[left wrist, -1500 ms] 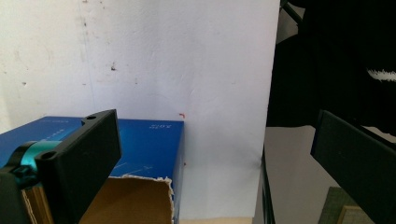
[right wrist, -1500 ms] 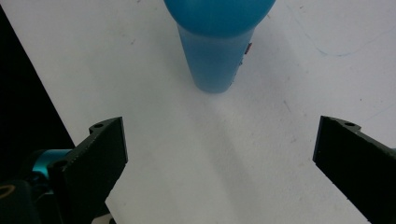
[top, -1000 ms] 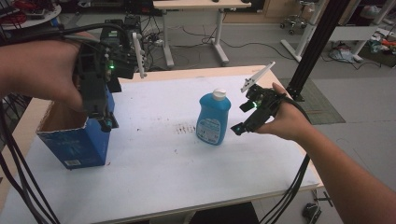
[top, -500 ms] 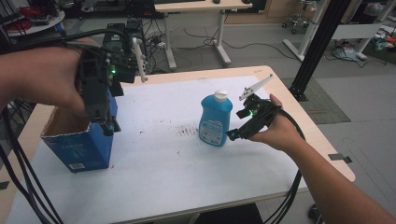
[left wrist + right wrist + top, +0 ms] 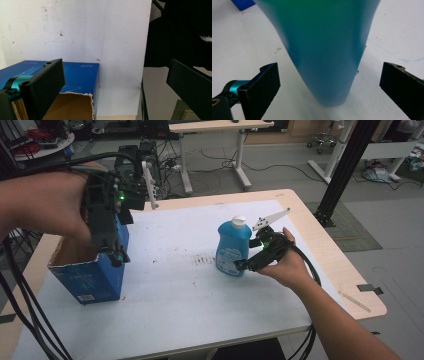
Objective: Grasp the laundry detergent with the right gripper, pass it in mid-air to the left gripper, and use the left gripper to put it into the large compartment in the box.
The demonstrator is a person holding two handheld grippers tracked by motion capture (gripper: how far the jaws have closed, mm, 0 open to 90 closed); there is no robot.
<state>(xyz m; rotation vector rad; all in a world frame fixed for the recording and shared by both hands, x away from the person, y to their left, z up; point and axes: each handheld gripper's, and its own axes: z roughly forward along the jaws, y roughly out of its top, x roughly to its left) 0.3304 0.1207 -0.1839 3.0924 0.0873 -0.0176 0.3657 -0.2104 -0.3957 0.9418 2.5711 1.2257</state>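
A blue plastic bottle with a white cap (image 5: 233,247) stands upright on the white-topped desk (image 5: 190,305). The right tool (image 5: 243,265) sits at its base, jaws spread wide on either side without touching; its own view cuts off the bottle's top. The left tool (image 5: 116,256), jaws wide apart and empty, hangs over a torn-open blue cardboard box (image 5: 90,275), whose inside stays hidden.

I see a blue detergent bottle (image 5: 233,248) with a white cap standing upright on the white-covered table (image 5: 200,310), well to the right of the torn-open blue cardboard box (image 5: 95,275). Through the right gripper view, the bottle's translucent blue-green body (image 5: 324,50) looms close, tapering toward its foot on the sheet.
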